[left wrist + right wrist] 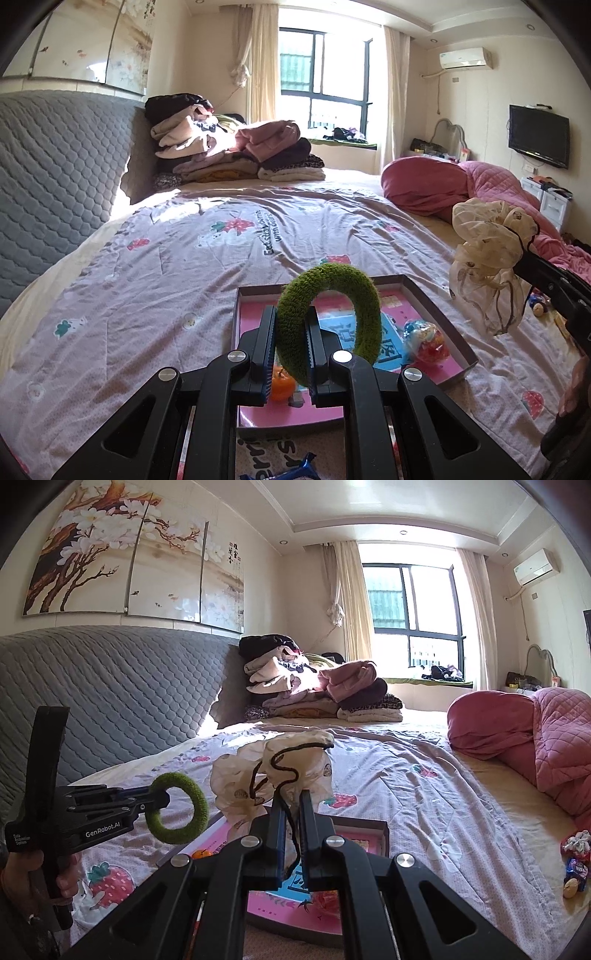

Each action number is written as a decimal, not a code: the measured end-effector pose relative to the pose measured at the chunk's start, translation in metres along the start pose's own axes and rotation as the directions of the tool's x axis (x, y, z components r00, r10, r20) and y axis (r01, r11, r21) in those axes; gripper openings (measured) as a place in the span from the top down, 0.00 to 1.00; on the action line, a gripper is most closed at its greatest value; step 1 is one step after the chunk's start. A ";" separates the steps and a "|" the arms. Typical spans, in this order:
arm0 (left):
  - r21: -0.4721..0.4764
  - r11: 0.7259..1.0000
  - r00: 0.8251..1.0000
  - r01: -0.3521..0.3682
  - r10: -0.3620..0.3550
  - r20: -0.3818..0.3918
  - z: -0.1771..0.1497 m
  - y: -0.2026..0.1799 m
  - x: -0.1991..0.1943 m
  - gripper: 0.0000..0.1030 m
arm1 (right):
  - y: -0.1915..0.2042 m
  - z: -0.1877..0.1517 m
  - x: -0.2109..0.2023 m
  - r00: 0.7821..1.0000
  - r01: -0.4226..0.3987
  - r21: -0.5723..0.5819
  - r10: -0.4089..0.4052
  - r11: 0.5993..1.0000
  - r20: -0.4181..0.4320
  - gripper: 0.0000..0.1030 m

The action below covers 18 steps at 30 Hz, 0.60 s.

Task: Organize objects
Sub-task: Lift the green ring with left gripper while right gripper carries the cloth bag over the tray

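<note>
Your L gripper (290,347) fingers clamp the green scrunchie (328,314), R gripper (291,834) fingers grip the cream scrunchie (295,768), both held over the pink tray (428,295) on the bed (166,280)

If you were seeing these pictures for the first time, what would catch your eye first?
A fuzzy green ring, pinched in the left hand-held gripper, hangs above a pink-lined box on the bed. Beside it, the right hand-held gripper grips a cream scrunchie.
</note>
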<state>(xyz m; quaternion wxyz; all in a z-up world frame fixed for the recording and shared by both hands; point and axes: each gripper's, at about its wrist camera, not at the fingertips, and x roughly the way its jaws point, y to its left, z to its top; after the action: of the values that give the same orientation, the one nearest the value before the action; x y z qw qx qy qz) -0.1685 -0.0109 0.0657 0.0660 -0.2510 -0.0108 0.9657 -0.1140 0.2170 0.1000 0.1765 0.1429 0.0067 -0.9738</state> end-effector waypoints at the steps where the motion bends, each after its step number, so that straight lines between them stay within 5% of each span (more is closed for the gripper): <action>1: -0.003 1.000 1.000 -0.001 0.001 0.000 0.001 0.002 0.001 0.86 | 0.000 0.001 0.002 1.000 0.000 -0.002 0.000 1.000 0.002 0.94; 18: -0.034 0.999 0.999 -0.039 0.038 -0.036 0.010 0.026 0.048 0.86 | 0.005 -0.005 0.038 1.000 -0.002 -0.033 0.001 0.999 -0.031 0.94</action>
<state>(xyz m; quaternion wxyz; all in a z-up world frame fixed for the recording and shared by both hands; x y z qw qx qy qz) -0.2185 -0.0299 0.0497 0.0431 -0.2694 -0.0215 0.9618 -0.1445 0.1997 0.0848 0.1794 0.1551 0.0255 -0.9711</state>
